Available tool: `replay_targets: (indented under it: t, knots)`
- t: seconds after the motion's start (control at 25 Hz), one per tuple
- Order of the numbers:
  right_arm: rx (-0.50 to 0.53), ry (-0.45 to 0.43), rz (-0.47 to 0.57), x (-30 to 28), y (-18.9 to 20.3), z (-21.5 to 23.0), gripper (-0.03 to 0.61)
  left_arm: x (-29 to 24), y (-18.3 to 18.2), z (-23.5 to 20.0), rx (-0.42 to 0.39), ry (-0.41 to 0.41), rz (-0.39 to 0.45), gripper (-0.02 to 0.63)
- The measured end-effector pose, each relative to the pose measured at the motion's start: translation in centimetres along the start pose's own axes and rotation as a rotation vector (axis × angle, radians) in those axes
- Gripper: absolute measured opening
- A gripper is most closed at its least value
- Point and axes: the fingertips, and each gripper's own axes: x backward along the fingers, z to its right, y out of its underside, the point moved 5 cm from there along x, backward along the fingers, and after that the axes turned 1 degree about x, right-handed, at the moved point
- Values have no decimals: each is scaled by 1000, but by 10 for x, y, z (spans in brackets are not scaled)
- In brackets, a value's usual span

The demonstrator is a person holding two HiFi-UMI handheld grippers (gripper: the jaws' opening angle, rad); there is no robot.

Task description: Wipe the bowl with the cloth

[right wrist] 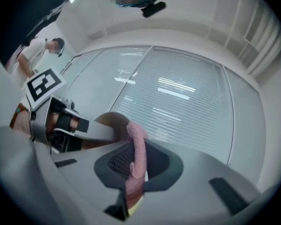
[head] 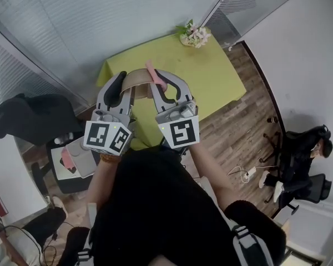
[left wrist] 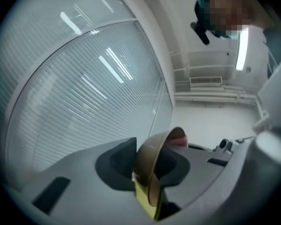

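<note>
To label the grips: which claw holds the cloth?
The right claw, shut on the pink cloth; the left claw grips the brown bowl instead.

text: none legible | brands/numbers: none | signs: black-and-white square markers (head: 182,132) on two cubes (head: 106,138)

The bowl (left wrist: 150,149) is seen as a smooth brown material with a dull sheen; wood and plastic cannot be told apart. The cloth (right wrist: 136,139) is shown as pink fabric with a fine, nubbly weave. The left gripper (left wrist: 147,168) and right gripper (right wrist: 139,167) are moulded in matt grey plastic, with black, finely ribbed pads (right wrist: 116,163). The table (head: 211,76) is covered in a matt lime-green sheet; the floor (head: 250,121) is laid in wood-grain planks.
</note>
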Motion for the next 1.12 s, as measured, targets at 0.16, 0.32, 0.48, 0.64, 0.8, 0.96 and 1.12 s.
replay_targets:
  t: [0.16, 0.32, 0.48, 0.64, 0.8, 0.96, 1.12]
  knots:
    - [-259, 39, 86, 5, -5, 0, 21, 7, -1, -8, 227, 56, 91, 67]
    - [-137, 59, 7, 8, 10, 7, 20, -5, 20, -8, 223, 90, -71, 80]
    - [318, 26, -154, 12, 20, 0, 18, -11, 39, -1, -207, 129, -367, 121]
    - [629, -24, -173, 12, 17, -22, 18, -11, 37, 14, -542, 76, -414, 43]
    - [624, -4, -139, 15, 11, -23, 18, -7, 29, 19, -523, 45, -367, 32]
    - [571, 41, -90, 17, -1, -24, 18, -1, 16, 17, -330, 37, -232, 34]
    - [431, 62, -47, 16, -4, -25, 20, 5, 11, 8, -182, 41, -152, 44]
